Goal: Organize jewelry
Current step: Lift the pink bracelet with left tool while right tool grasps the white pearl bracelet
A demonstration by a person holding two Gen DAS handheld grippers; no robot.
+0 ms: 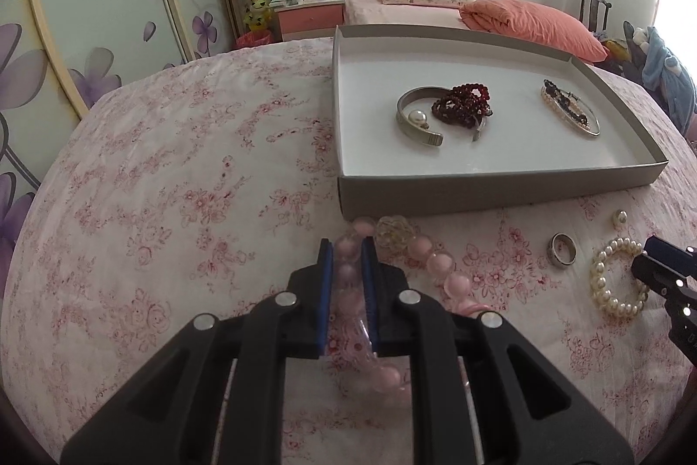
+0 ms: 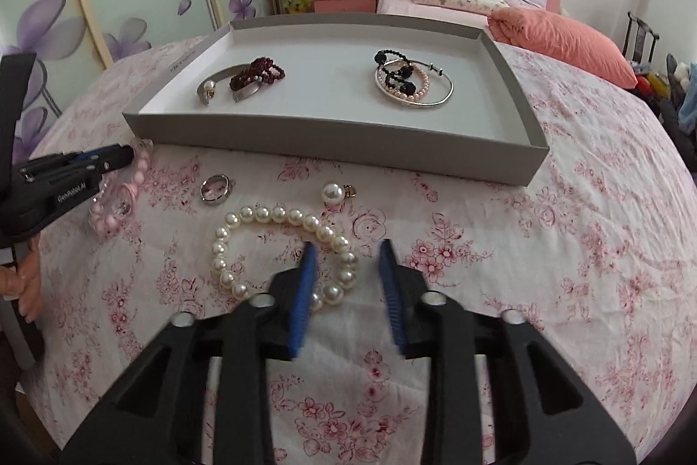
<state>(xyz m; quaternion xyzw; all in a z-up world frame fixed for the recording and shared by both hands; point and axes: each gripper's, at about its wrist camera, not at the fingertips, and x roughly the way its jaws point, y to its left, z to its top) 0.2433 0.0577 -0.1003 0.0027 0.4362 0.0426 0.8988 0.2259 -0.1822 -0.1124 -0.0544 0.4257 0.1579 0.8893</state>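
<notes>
A: Eyes on the pink glass-bead bracelet (image 1: 435,264): it lies on the floral pink bedsheet (image 1: 174,181), just in front of the shallow grey cardboard box (image 1: 479,190). One run of its beads sits right between the blue pads of the left gripper (image 1: 347,247).

B: And those pads are pressed onto the beads from both sides, so that one is clamped on the bracelet. From the other camera the same bracelet (image 2: 114,208) shows beside the black nose of the left tool.

A: Over to the white pearl bracelet (image 2: 279,251), flat on the sheet. The right gripper (image 2: 346,251) has its jaws wide apart; the near-right arc of pearls lies between the two blue pads, neither one gripping it.

B: Just beyond the pearls: a plain silver ring (image 2: 214,189) and a single large pearl with a small gold fitting (image 2: 333,193), both loose on the sheet near the box wall.

A: Inside the box, a silver cuff with a pearl end (image 2: 218,81) touches a tangle of dark red beads (image 2: 257,72); well to their right, a thin silver bangle (image 2: 435,94) rings pink pearls and black beads.
</notes>
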